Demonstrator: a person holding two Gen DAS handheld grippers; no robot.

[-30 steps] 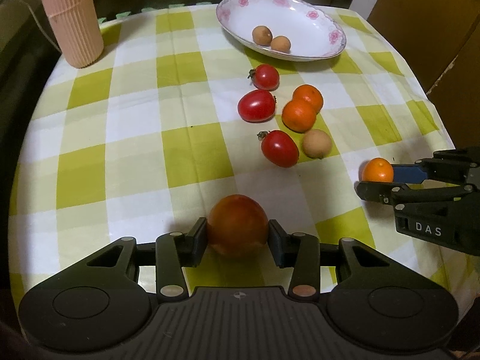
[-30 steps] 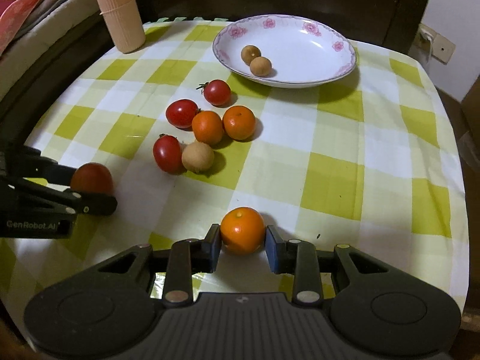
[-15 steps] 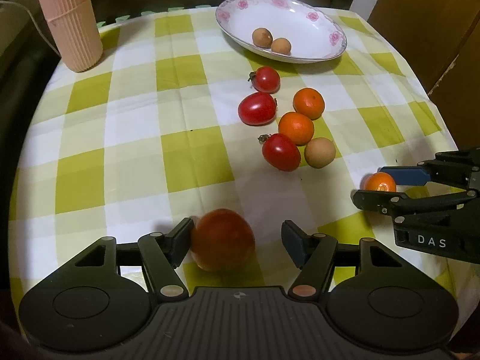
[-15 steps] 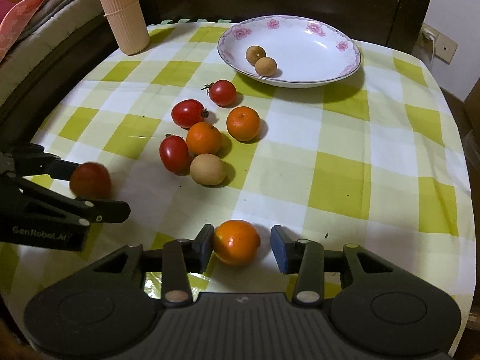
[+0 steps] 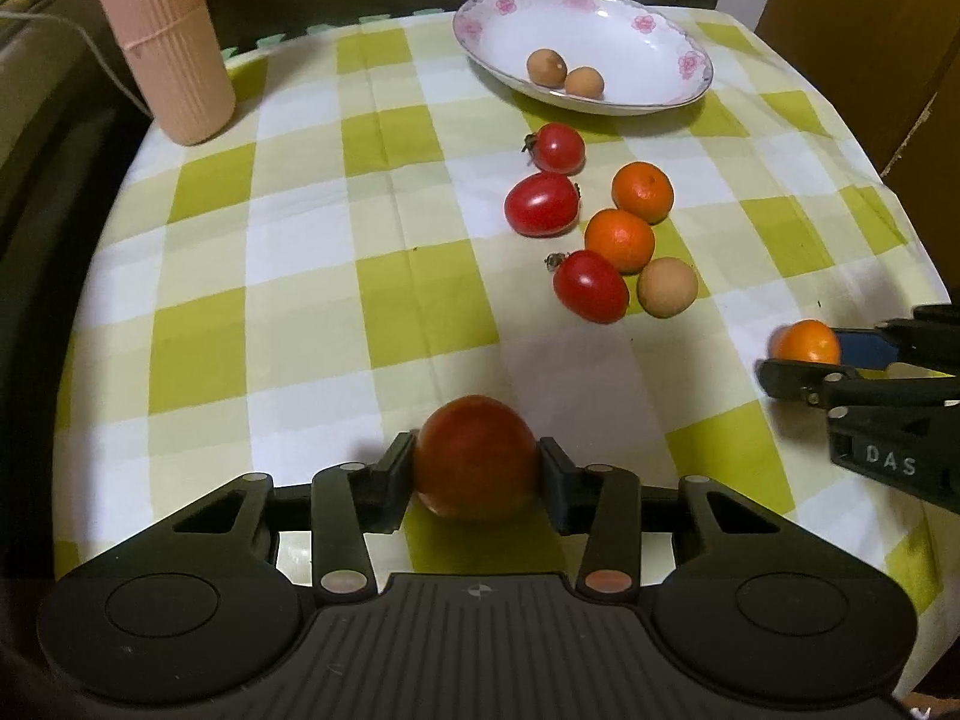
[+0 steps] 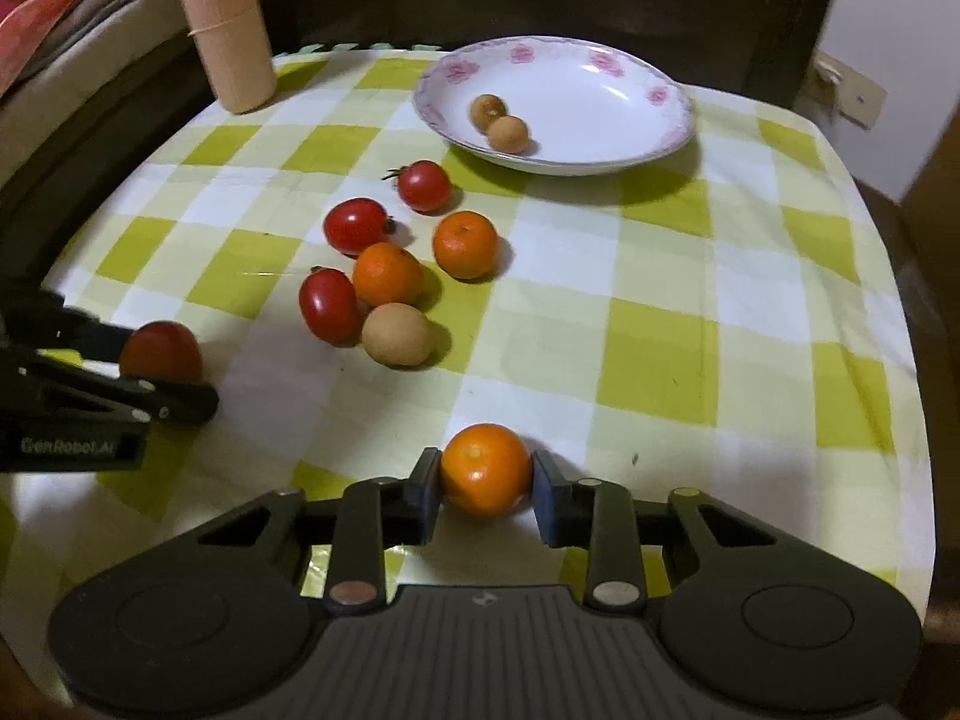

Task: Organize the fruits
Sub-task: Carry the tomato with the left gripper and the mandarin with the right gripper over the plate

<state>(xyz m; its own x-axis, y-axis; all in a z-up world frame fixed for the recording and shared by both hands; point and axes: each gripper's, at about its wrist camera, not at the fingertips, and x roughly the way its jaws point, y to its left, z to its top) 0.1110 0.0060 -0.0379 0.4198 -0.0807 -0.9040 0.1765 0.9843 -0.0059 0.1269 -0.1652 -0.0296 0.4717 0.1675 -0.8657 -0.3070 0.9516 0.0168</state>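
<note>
While two longans [image 5: 564, 73] sat in the plate [image 5: 690, 42], I had my left gripper [image 5: 477, 468] just re-closed on a big tomato [image 5: 475, 459], right gripper [image 6: 486, 477] re-closed on a mandarin [image 6: 486, 468]; six fruits [image 5: 603, 228] lay unsorted on the cloth [image 5: 300, 300].

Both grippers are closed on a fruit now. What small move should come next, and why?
Probably lift both a little. The left gripper, whose jaws have just been closing, presses on the big tomato, and the right gripper, also just closing, presses on the orange. Both fruits seem to sit on the tablecloth, far from the plate.
</note>
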